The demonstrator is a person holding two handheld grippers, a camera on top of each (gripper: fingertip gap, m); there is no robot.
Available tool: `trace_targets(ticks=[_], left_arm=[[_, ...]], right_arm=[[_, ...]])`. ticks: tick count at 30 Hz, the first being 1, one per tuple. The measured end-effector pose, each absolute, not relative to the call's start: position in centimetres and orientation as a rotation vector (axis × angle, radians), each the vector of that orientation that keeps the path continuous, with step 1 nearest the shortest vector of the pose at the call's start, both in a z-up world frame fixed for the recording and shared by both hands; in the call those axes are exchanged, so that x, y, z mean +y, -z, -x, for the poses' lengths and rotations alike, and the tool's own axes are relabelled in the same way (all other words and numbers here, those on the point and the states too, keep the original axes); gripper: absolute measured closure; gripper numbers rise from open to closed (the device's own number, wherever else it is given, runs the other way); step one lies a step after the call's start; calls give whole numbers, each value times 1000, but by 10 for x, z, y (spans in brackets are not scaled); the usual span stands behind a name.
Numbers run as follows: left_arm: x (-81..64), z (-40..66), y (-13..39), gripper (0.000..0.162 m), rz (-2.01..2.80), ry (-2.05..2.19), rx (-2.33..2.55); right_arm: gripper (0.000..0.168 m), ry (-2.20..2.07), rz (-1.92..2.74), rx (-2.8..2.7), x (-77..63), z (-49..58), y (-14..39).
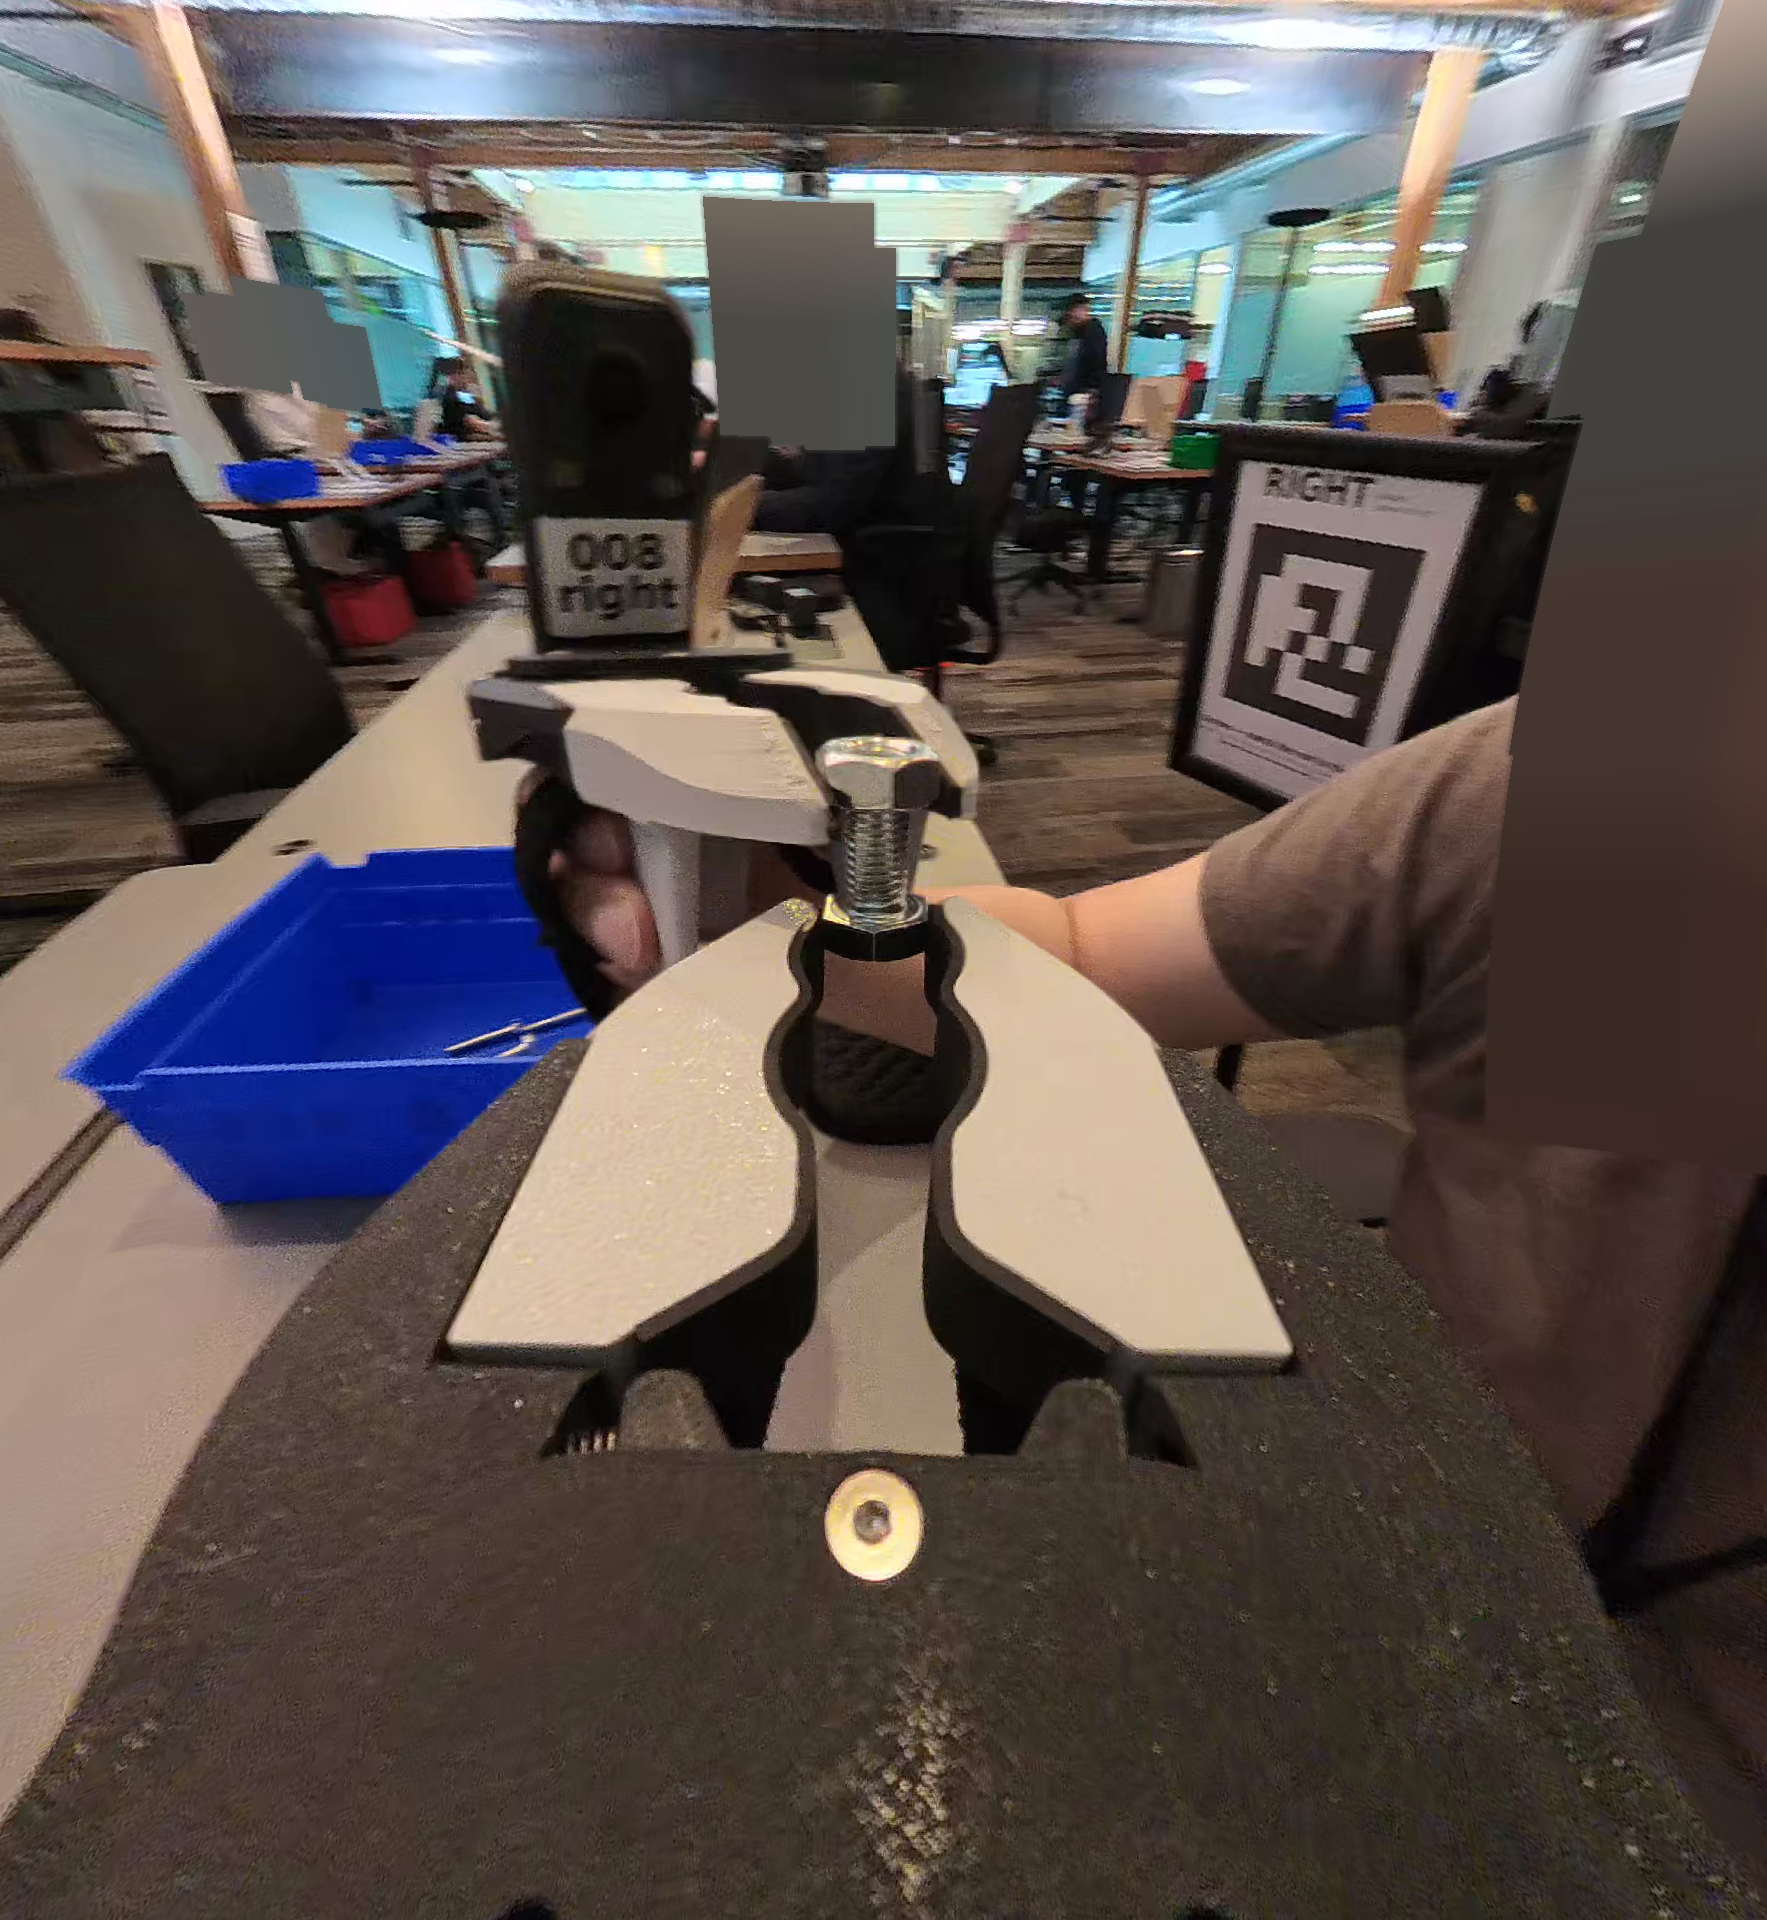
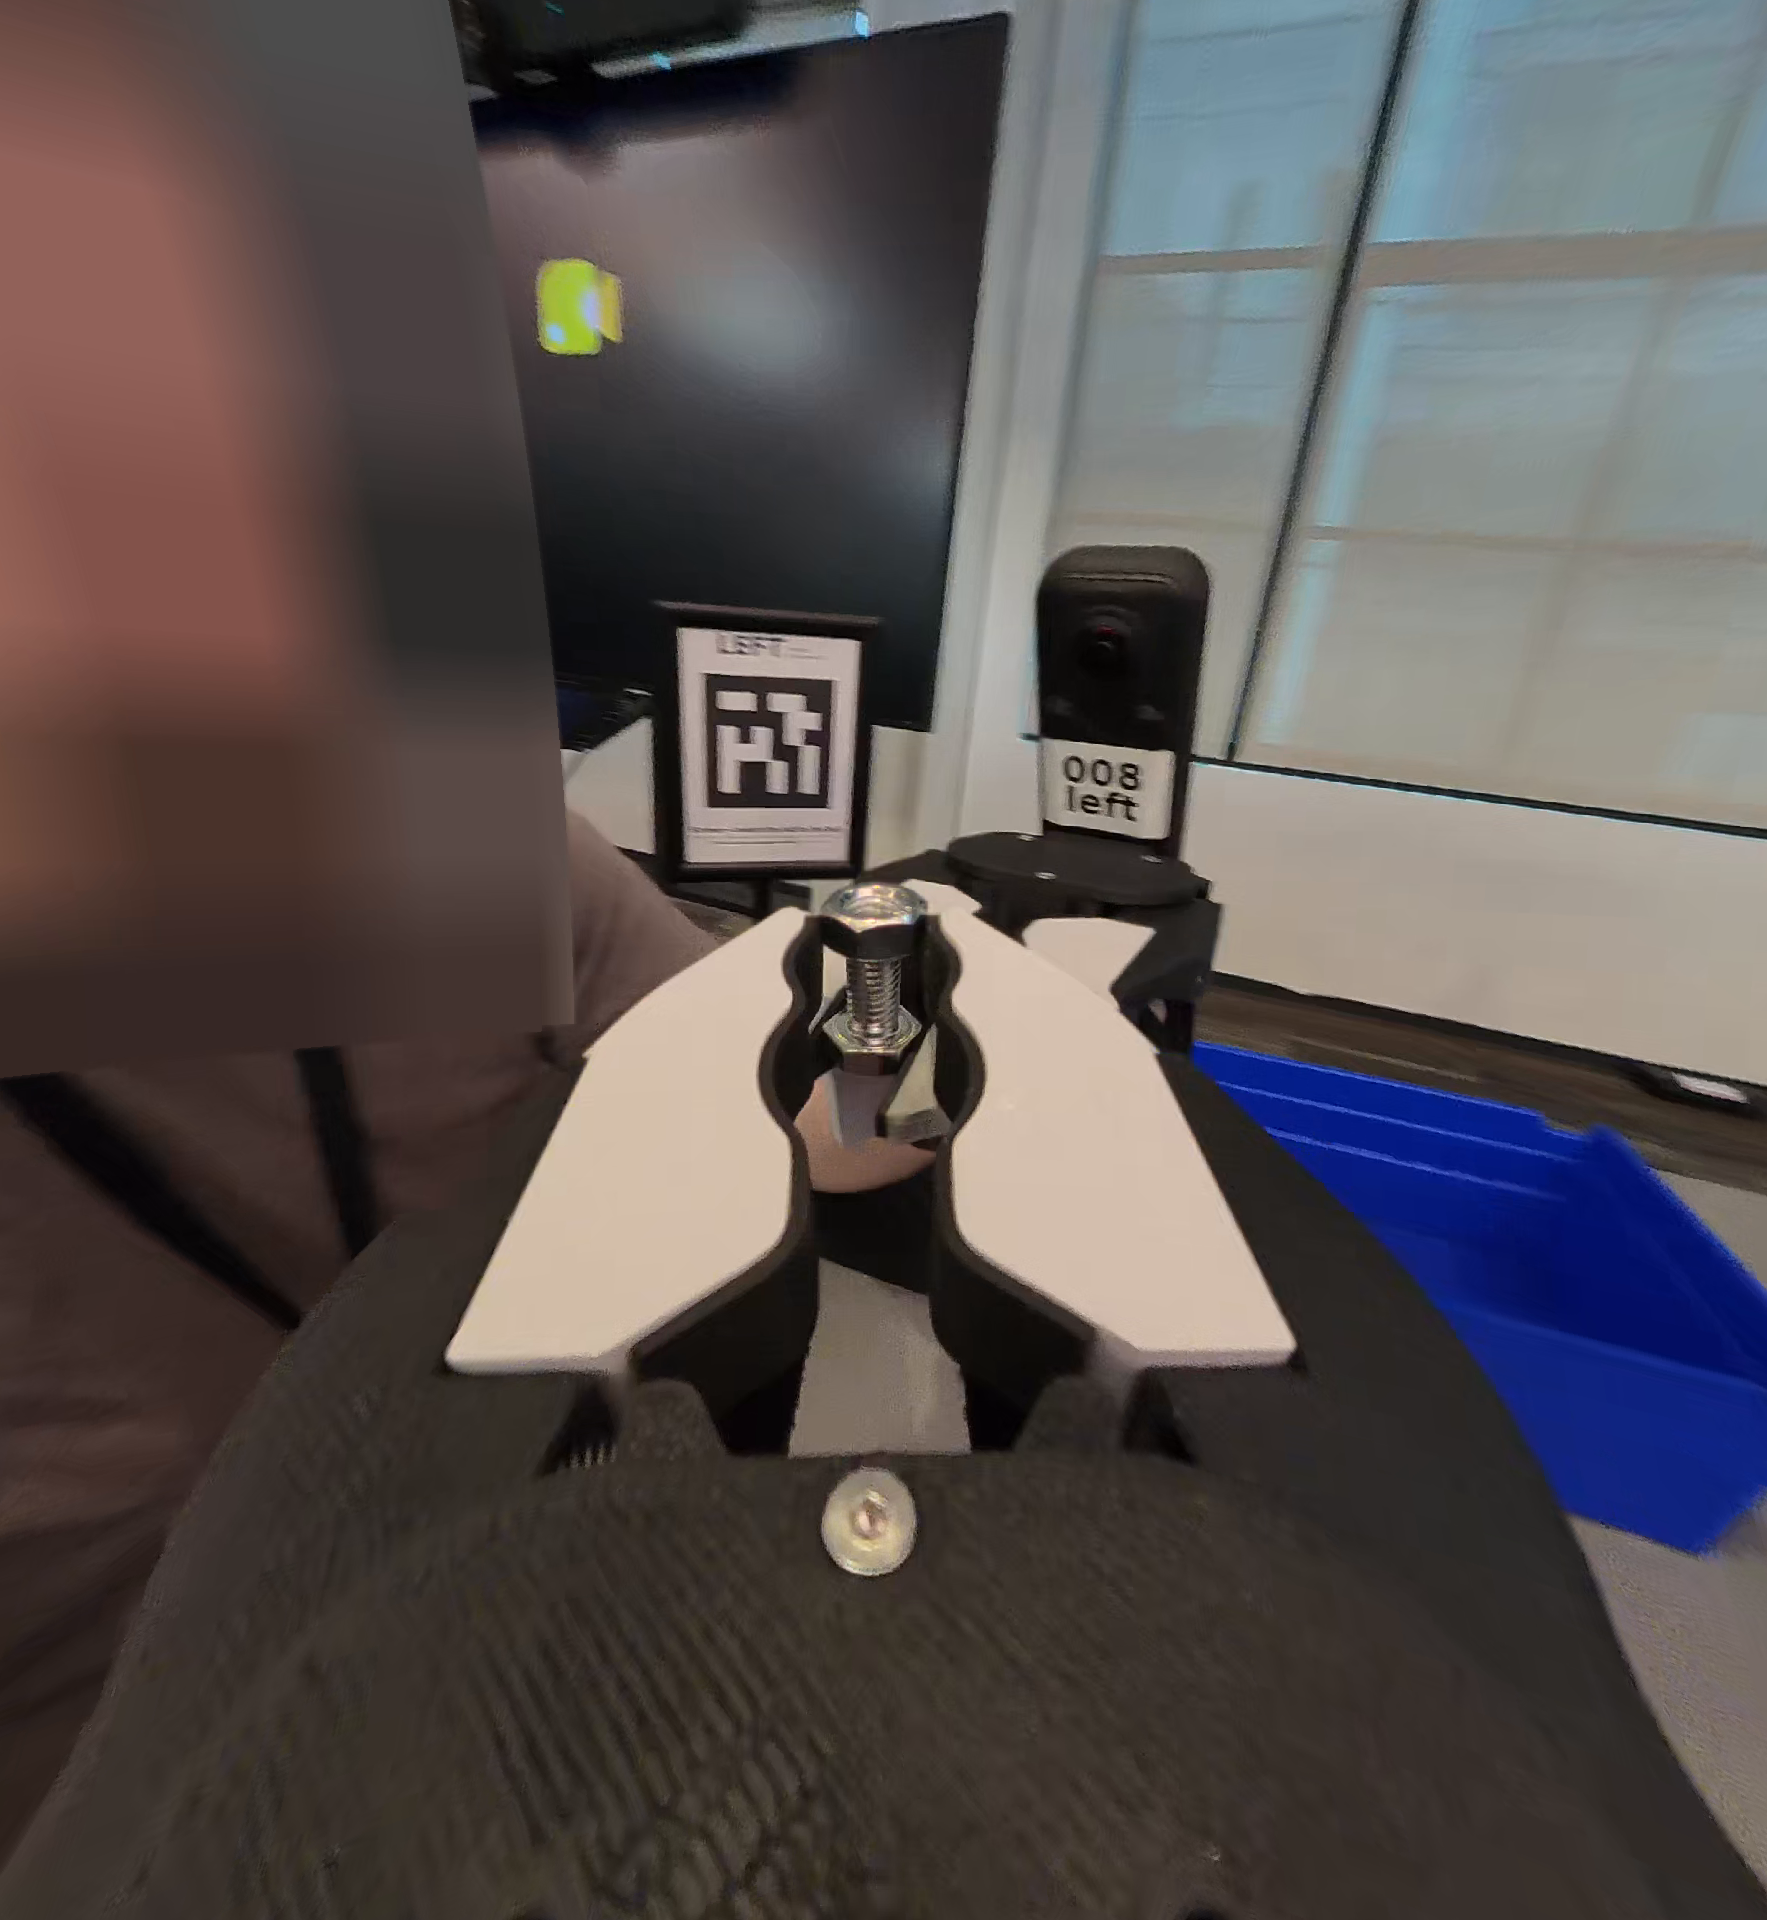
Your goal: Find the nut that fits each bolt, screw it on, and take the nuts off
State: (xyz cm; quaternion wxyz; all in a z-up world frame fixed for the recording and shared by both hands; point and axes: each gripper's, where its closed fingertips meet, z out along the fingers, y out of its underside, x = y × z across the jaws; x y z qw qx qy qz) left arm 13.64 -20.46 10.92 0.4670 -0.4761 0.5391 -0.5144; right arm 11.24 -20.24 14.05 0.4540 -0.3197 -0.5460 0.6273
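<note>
A silver hex bolt (image 1: 871, 852) hangs upright in the air between my two grippers, head up. My right gripper (image 1: 884, 795) is shut on the bolt's head from the far side. My left gripper (image 1: 874, 935) is shut on a silver nut (image 1: 871, 914) that sits on the lower end of the thread. In the right wrist view my right gripper (image 2: 871, 925) clamps the head, the thread (image 2: 866, 987) runs down to the nut (image 2: 871, 1039), and my left gripper (image 2: 874, 1070) holds the nut from below.
A blue plastic bin (image 1: 318, 1039) stands on the grey table (image 1: 48, 1351) to the left, with thin metal parts (image 1: 515, 1034) in it; it also shows in the right wrist view (image 2: 1481, 1299). Framed marker boards (image 1: 1336, 613) (image 2: 767, 748) stand on the table. A person's arm (image 1: 1170, 956) reaches across. Both grippers' tips are close together, under 4 cm apart.
</note>
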Motion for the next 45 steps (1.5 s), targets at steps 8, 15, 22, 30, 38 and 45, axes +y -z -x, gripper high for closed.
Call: trace_targets(ticks=[8, 15, 22, 30, 38, 45], left_arm=[[-231, -138, -102, 144, 1149, 1517, 1450], [-244, -138, -99, 144, 1129, 1581, 1516], [-253, -138, -97, 144, 1126, 1692, 1548], [-247, -139, -96, 144, 1122, 1583, 1538], [-221, -135, -110, 144, 1129, 1416, 1391], [-154, -121, -120, 144, 1226, 883, 1074]], right_arm=[[149, -1826, 649, -1423, -225, -117, -134], [149, -1914, 584, -1474, -238, -119, -131], [149, -1962, 564, -1509, -244, -120, -128], [149, -1948, 586, -1494, -241, -119, -129], [125, -1655, 728, -1285, -205, -118, -150], [129, -1213, 890, -987, -171, -115, -171]])
